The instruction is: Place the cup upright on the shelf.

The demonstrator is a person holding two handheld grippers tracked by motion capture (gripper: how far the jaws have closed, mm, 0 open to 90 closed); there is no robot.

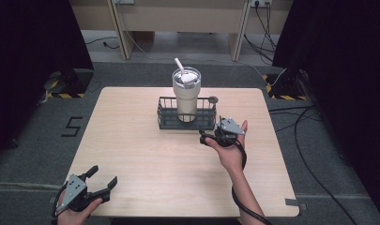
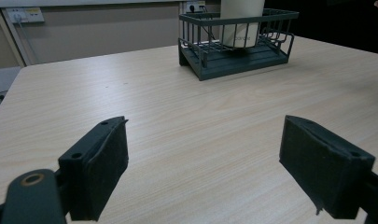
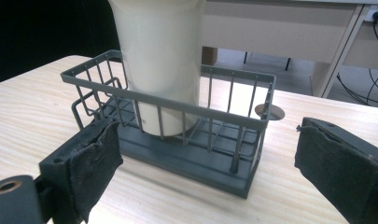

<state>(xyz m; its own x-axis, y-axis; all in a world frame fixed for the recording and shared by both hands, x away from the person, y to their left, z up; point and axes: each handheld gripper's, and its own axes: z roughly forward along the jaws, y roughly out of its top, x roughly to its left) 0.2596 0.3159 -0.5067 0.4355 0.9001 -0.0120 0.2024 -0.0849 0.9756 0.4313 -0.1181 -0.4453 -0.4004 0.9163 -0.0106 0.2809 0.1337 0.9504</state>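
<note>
A light wooden table (image 1: 145, 154) carries a dark wire basket (image 1: 186, 121) set toward its far edge, near the middle of the table's width. A cream tumbler (image 1: 186, 96) with a lid and a white straw (image 1: 178, 63) stands upright inside the basket, rising well above its rim. A small round tab (image 1: 213, 99) sticks out at the basket's far right corner.

The right gripper (image 1: 209, 134) is held in the person's right hand (image 1: 231, 152) just beside the basket's near right corner, apart from it. In the right gripper view its jaws stand wide apart, released and holding nothing, with the basket's near wall (image 3: 177, 109) and the tumbler (image 3: 158, 56) between and beyond them.

The left gripper (image 1: 103, 176) sits at the table's near left corner, held in the left hand (image 1: 75, 213), well apart from the basket. Its jaws are also spread and hold nothing; the left gripper view shows bare tabletop (image 2: 186, 121) between them, with the basket (image 2: 238, 46) far ahead.

The whole near half and left side of the table lie bare, giving wide room between the two grippers.
</note>
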